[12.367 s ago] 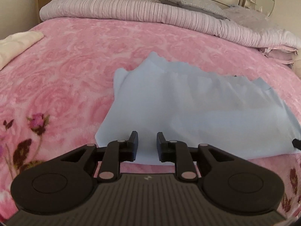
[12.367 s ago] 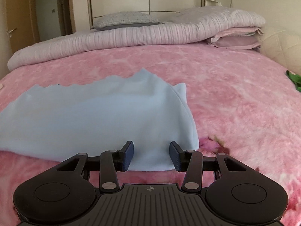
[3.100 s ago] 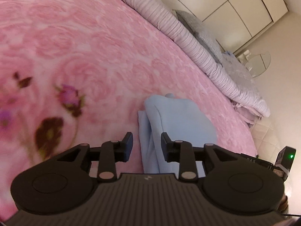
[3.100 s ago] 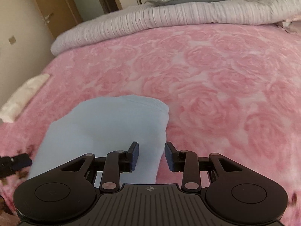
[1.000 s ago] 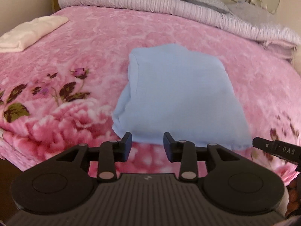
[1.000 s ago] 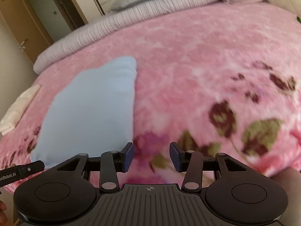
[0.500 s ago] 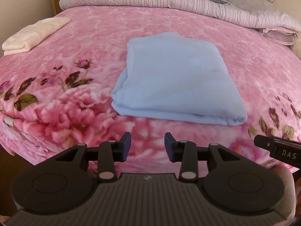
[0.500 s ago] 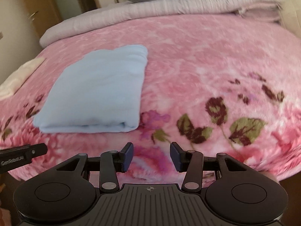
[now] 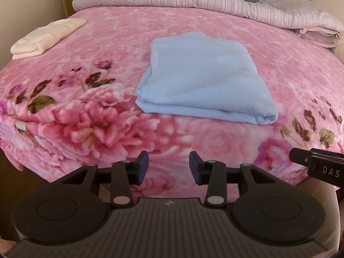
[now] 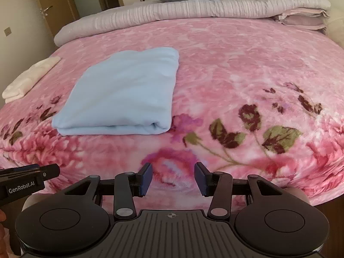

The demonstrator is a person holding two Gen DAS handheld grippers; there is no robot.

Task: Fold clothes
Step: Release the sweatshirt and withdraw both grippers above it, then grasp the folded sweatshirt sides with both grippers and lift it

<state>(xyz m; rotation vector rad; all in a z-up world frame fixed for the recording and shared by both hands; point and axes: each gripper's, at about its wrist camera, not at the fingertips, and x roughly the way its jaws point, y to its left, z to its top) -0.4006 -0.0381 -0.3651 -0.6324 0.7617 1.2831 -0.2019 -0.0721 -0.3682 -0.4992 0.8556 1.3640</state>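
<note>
Leave the folded blue garment (image 9: 204, 77) undisturbed on the bed (image 9: 279, 49). Left gripper (image 9: 168, 167) jaws are opening, empty; right gripper (image 10: 173, 178) jaws stand wide, empty.

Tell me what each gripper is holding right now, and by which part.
Nothing is held. The left gripper, its jaws opening, and the open right gripper are both empty, short of the folded blue garment on the bed.

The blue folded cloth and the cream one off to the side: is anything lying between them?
No. In the left wrist view, only the pink floral blanket lies between the folded blue cloth and the folded cream cloth.
</note>
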